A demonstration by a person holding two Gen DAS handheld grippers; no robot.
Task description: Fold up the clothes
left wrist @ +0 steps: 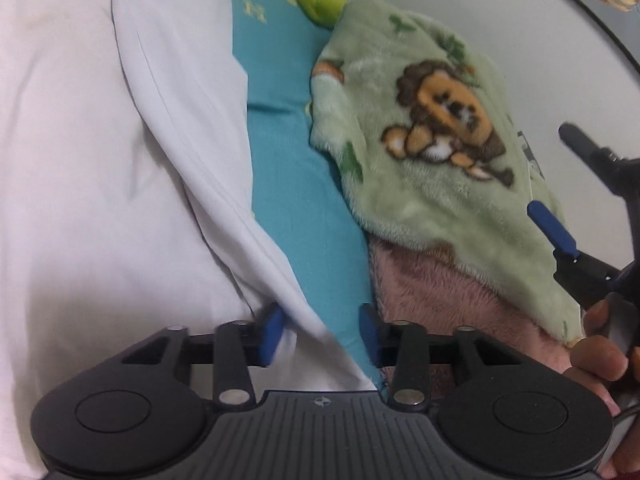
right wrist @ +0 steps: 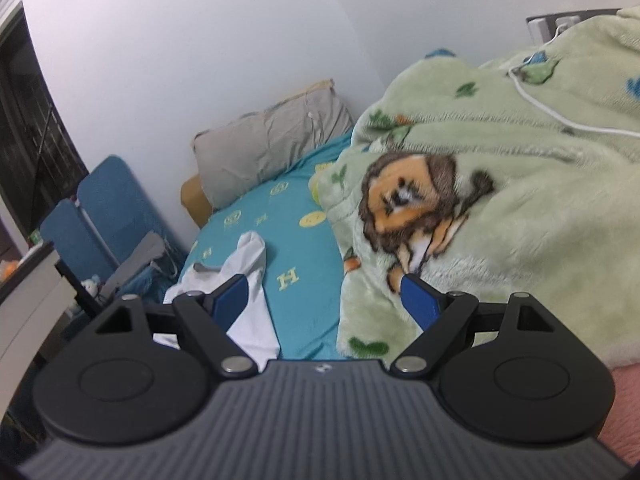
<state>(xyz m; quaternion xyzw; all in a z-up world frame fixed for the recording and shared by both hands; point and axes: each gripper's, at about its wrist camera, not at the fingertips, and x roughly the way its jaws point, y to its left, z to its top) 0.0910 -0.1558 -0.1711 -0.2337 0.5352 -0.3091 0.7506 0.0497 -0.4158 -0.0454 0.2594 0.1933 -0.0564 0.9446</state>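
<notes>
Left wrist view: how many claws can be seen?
2. The left claw sits at the bottom centre, over the edge of the white garment. The right claw comes in from the right edge, above the green lion blanket. None seems hidden.

The teal bed sheet point(right wrist: 304, 248) carried a repeated yellow letter "H" point(right wrist: 289, 278); no other text was readable.

free: teal sheet point(right wrist: 256, 216) strip mid-bed | blocked right: green blanket point(right wrist: 500, 208) heap | far end: grey pillow point(right wrist: 272, 140)
</notes>
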